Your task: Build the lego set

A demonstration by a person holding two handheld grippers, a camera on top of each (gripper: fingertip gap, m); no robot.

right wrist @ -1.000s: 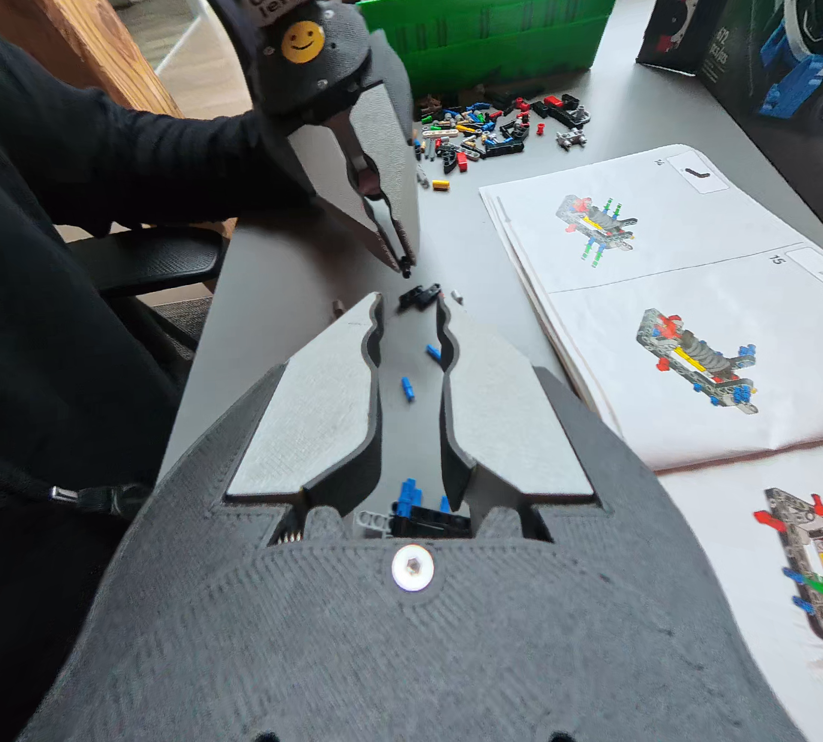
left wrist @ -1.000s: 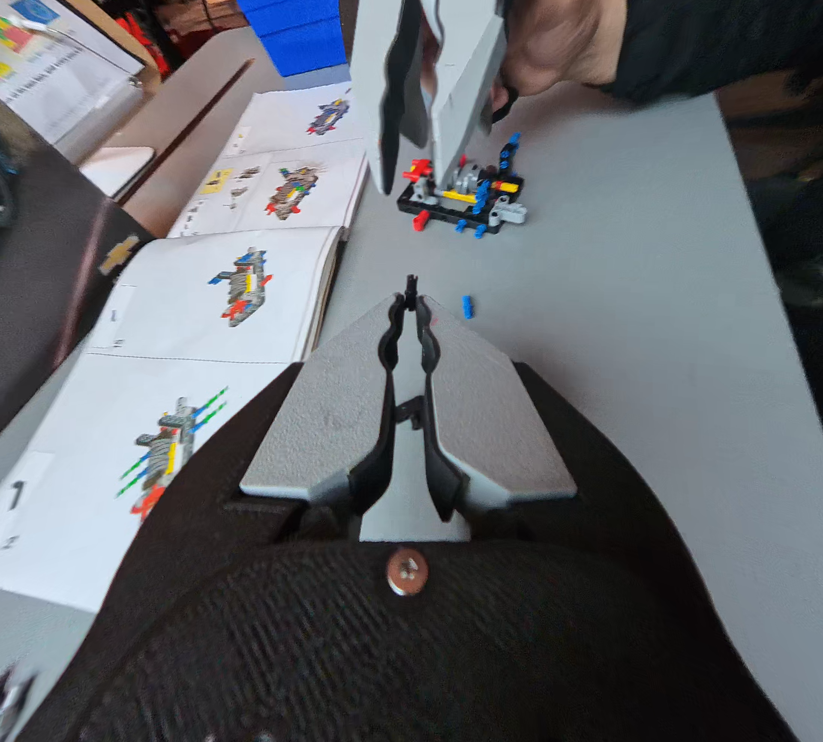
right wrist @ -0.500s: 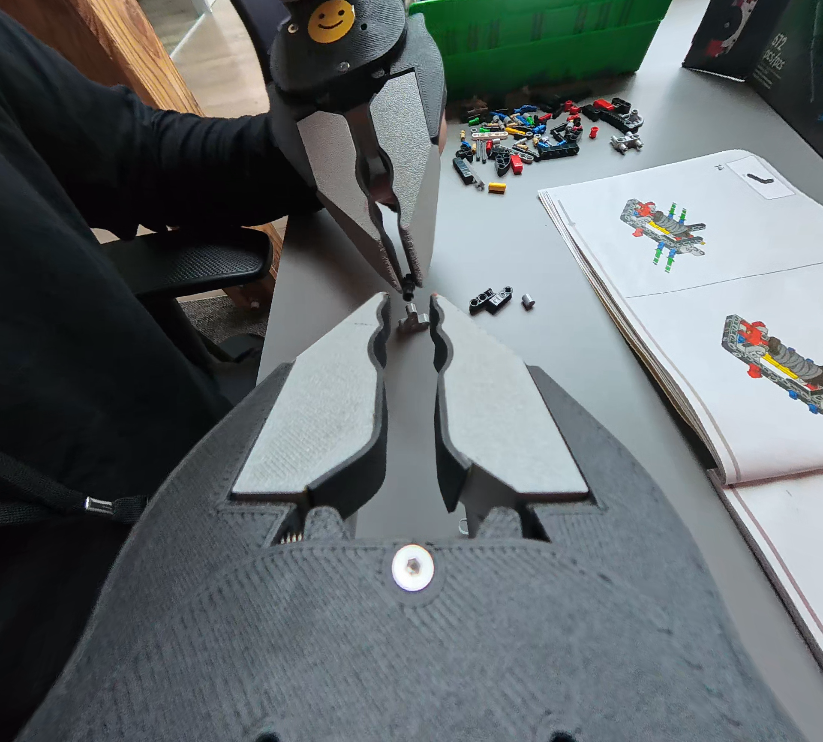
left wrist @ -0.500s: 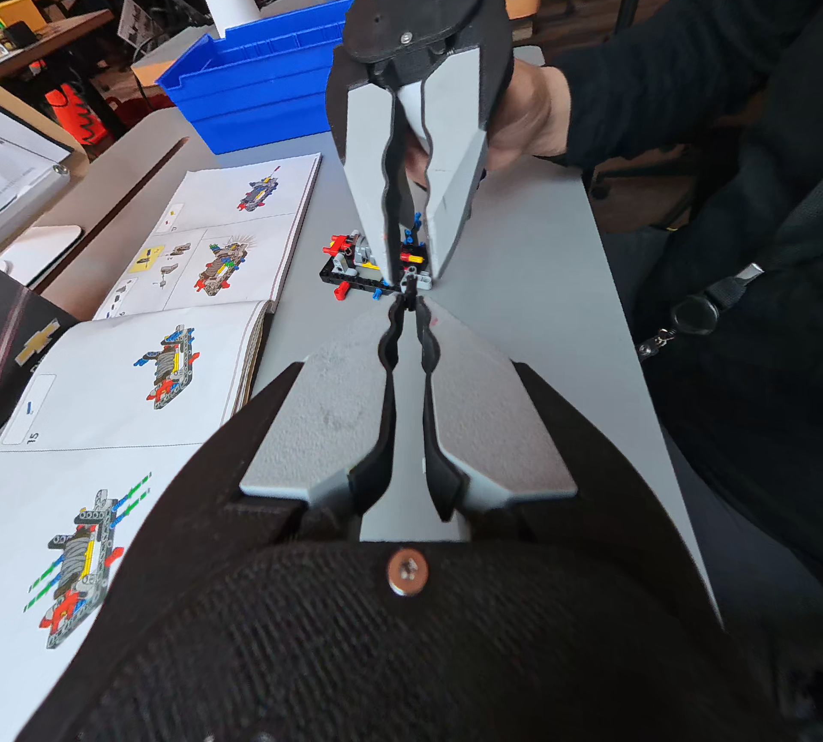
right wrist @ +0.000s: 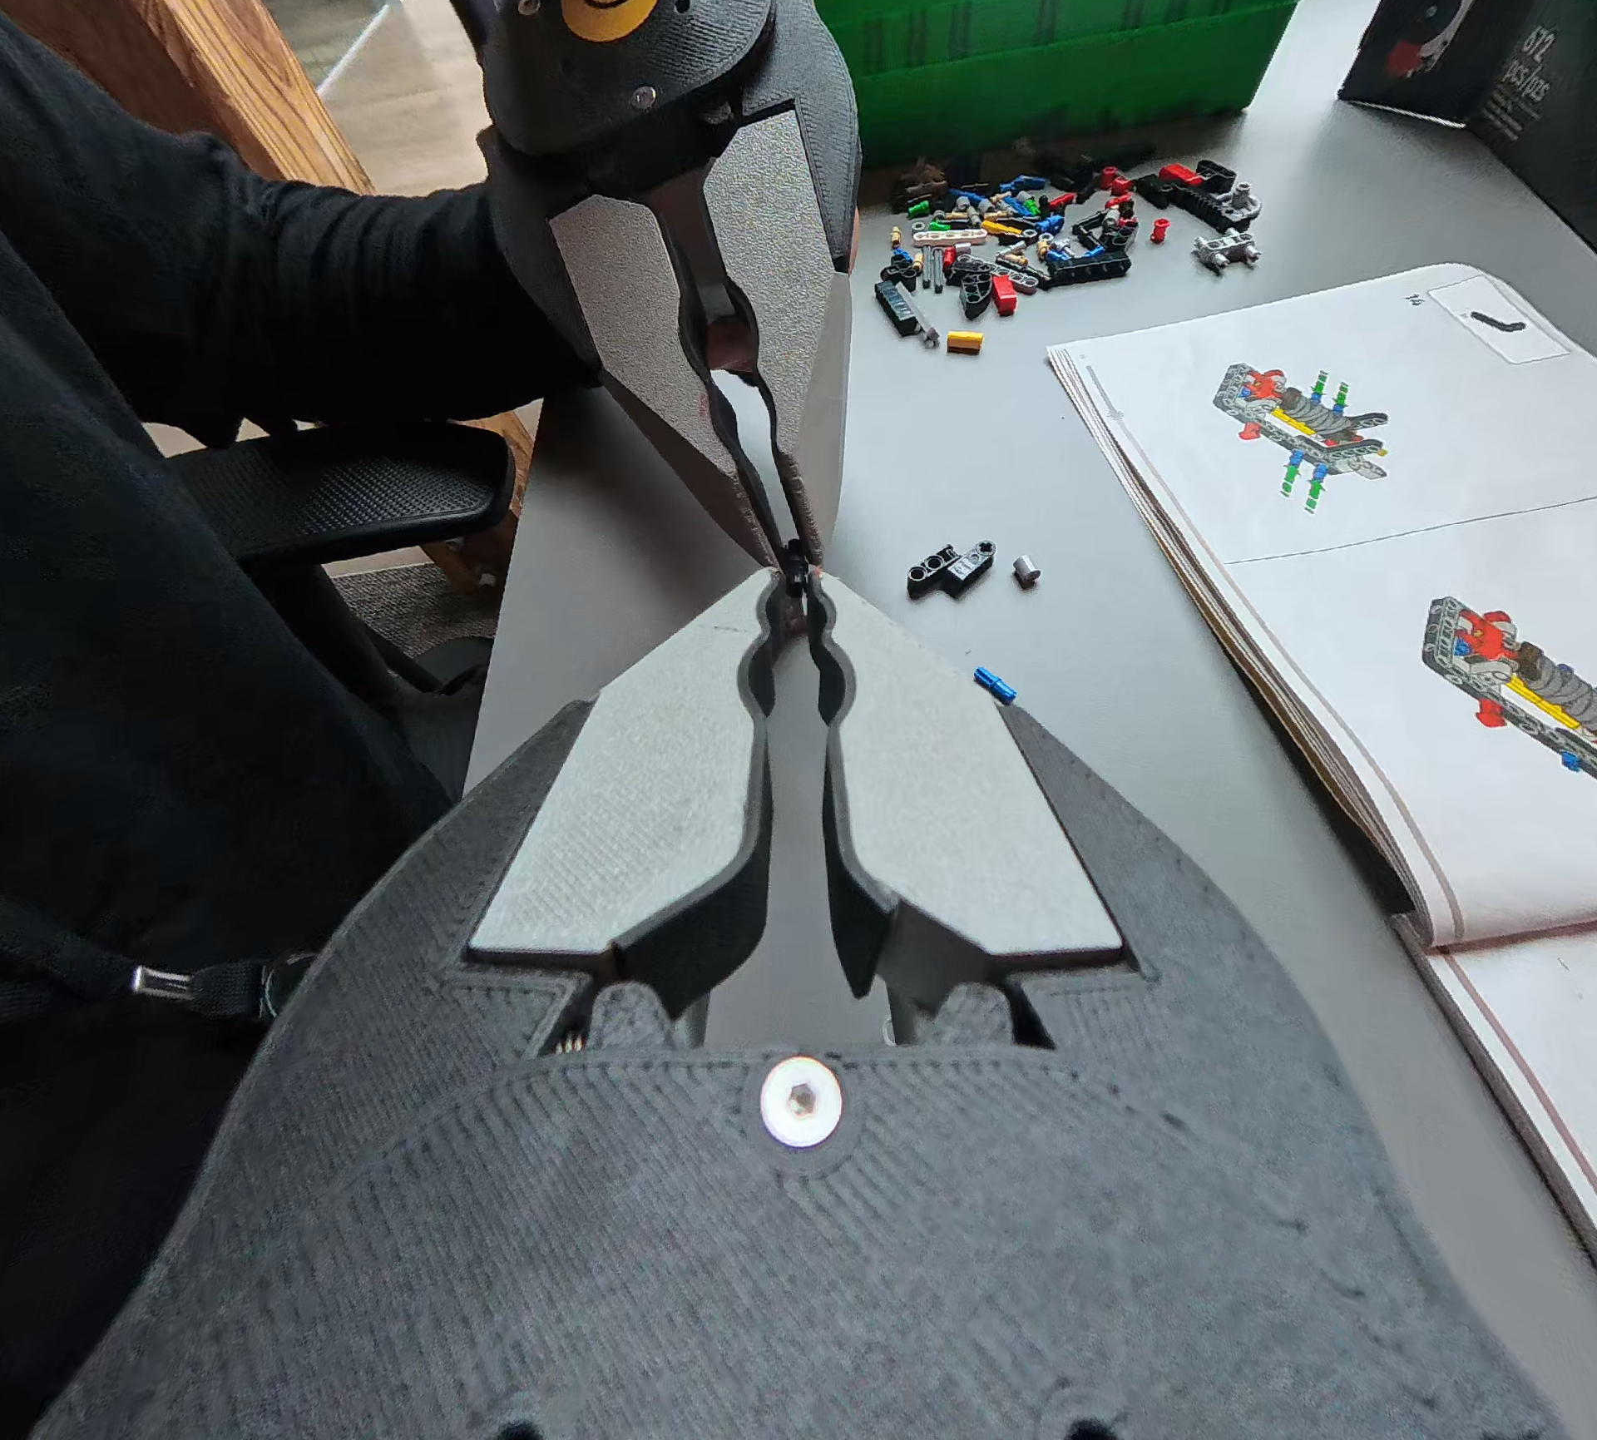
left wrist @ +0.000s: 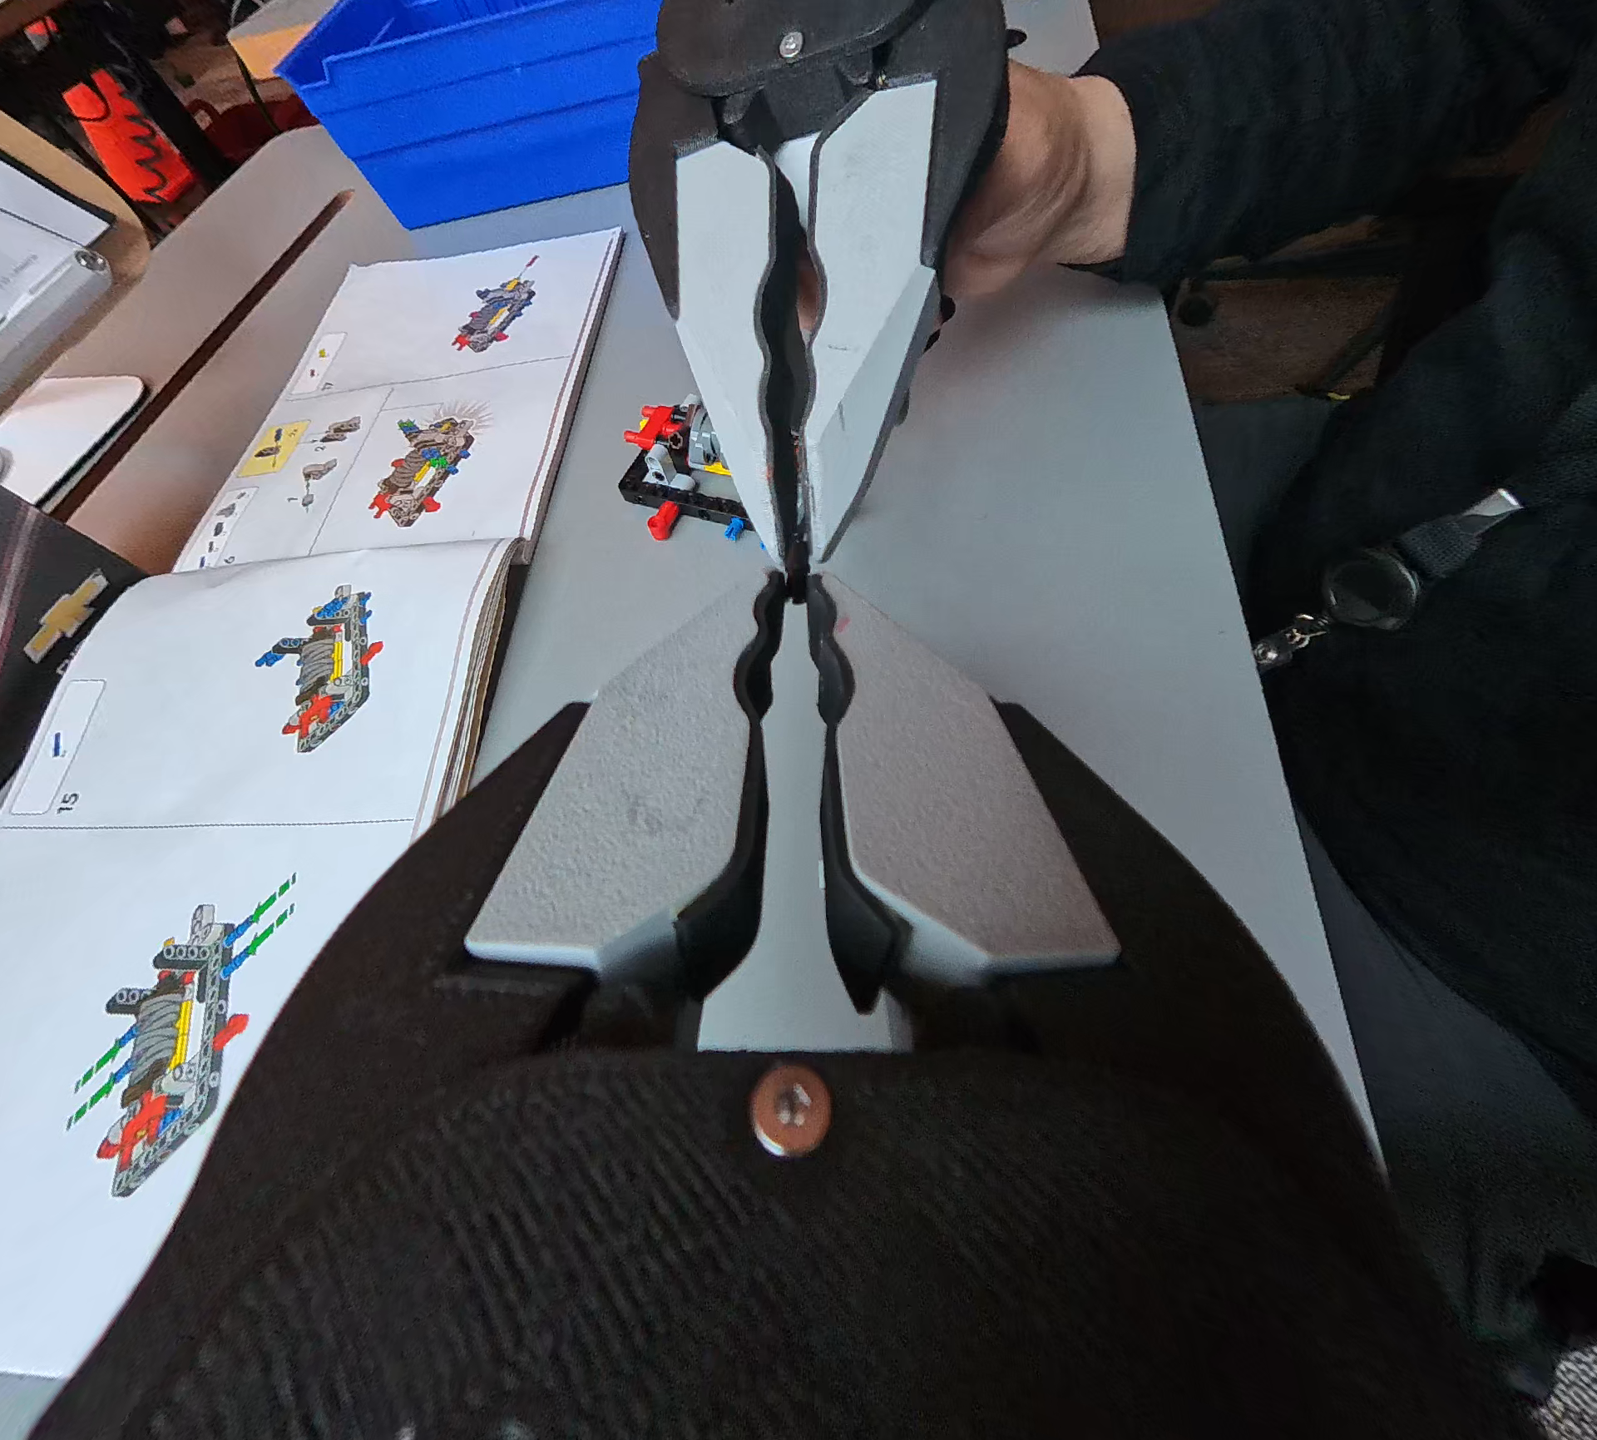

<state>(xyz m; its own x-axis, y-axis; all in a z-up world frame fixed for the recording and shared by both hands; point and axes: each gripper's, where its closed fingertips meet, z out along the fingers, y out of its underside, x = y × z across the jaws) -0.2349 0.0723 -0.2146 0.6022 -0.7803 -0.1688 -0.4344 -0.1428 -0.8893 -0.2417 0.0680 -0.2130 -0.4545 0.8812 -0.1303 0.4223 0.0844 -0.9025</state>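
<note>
Two hand-held grippers meet tip to tip above the grey table (left wrist: pixel 1037 534). The left gripper (left wrist: pixel 796 593), black shell with grey textured fingers, is clenched on a small black lego pin (left wrist: pixel 797 577) at its very tips; in the right wrist view the same gripper (right wrist: pixel 793 553) comes down from the upper left with the pin (right wrist: pixel 793 560) pinched between its tips. The right gripper (right wrist: pixel 797 593) points up toward it, fingers nearly together at the tips; something small and dark sits there, touching the pin, but I cannot tell whether it is gripped. In the left wrist view the right gripper (left wrist: pixel 799 547) hangs tip-down, a hand (left wrist: pixel 1046 188) in a black sleeve behind it. The partly built lego assembly (left wrist: pixel 683 465), a black frame with red, grey, yellow and blue parts, lies on the table behind the right gripper's fingers, just right of the open instruction booklet (left wrist: pixel 259 707). A blue plastic bin (left wrist: pixel 484 67) stands at the far edge. In the right wrist view, a loose black lego connector (right wrist: pixel 951 569), a small grey bush (right wrist: pixel 1025 570) and a blue pin (right wrist: pixel 994 685) lie apart on the table; a scattered pile of mixed lego pieces (right wrist: pixel 1037 240) lies before a green plastic bin (right wrist: pixel 1080 16).
</note>
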